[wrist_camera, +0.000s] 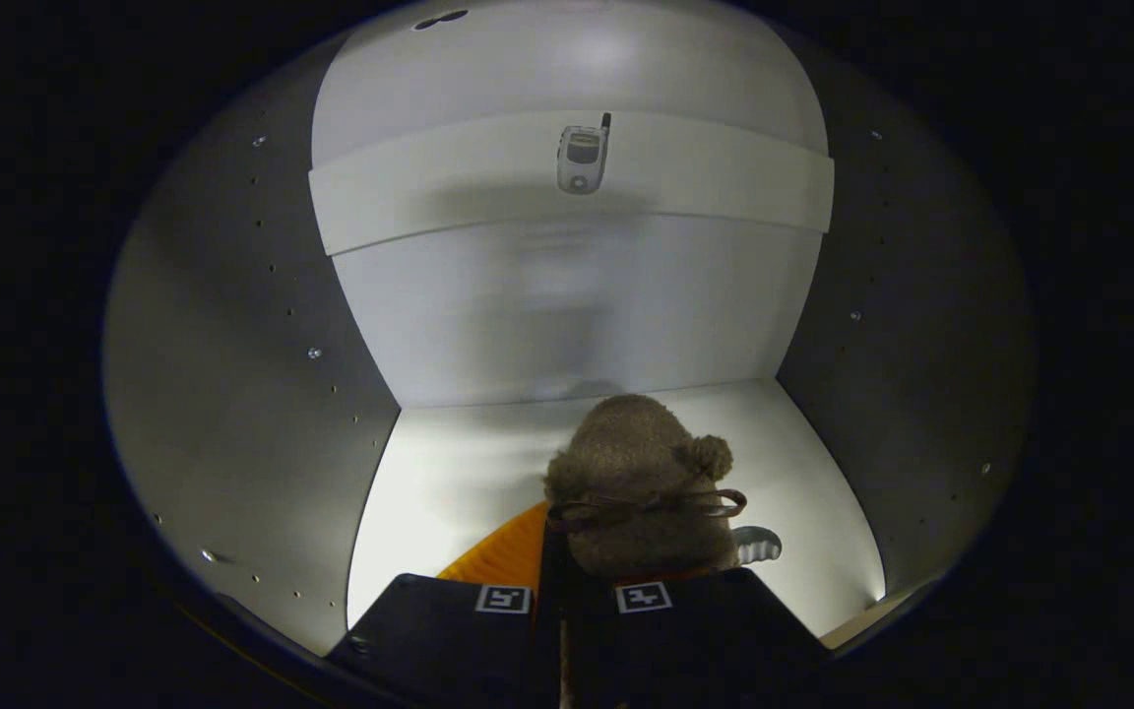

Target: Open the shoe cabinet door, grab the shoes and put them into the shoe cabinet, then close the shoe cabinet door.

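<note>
- Gripper view: we're looking straight into the open shoe cabinet (pixel 232 394), grey side walls with rows of little peg holes, and a white back panel (pixel 577 315) behind.
- The gripper (pixel 572 601) has its jaws drawn close together, just a thin gap between them, clamped on the heel end of the shoe (pixel 641 492).
- The shoe is a fuzzy brown-grey slipper with a small pom-pom (pixel 710 456) on its right side and a thin dark lace bow (pixel 646 507) tied across it. An orange ribbed sole (pixel 503 556) peeks out on the left below it, and a grey bit sticks out on the right.
- The slipper sits just ahead of the jaws, inside the cabinet, over the white bottom shelf (pixel 449 492). Can't tell if it's actually resting on the shelf or held slightly above it.
- Higher up, a white crosswise panel (pixel 429 202) runs between the side walls, with a little phone-shaped thing (pixel 582 156) on its face, well beyond the slipper.
</note>
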{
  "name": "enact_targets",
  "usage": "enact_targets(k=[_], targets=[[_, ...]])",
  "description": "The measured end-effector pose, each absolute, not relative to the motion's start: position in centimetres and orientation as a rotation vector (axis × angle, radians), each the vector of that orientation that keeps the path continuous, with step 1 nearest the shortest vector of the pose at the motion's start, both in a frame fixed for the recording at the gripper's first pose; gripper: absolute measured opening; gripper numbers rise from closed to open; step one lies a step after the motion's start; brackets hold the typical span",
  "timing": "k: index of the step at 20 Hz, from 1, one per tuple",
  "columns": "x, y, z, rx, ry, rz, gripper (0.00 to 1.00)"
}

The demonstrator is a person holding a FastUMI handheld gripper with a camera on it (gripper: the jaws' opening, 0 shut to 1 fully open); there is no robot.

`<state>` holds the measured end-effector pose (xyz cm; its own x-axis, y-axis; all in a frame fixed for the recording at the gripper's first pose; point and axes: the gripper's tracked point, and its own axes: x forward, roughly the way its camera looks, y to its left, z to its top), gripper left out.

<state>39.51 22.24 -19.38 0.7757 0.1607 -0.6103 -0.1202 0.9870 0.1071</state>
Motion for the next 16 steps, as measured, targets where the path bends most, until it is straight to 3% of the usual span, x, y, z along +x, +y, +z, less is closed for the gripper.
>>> enact_targets(k=[1, 6, 8, 10, 16], targets=[[39.2, 22.3, -19.2, 0.072, 0.664, 0.157, 0.18], [35.9, 22.3, -17.3, 0.089, 0.626, 0.196, 0.79], [34.3, 21.9, -16.0, 0.086, 0.587, 0.206, 0.93], [32.4, 21.3, -14.5, 0.086, 0.550, 0.218, 0.99], [23.9, 18.4, -8.7, 0.100, 0.362, 0.242, 0.98]])
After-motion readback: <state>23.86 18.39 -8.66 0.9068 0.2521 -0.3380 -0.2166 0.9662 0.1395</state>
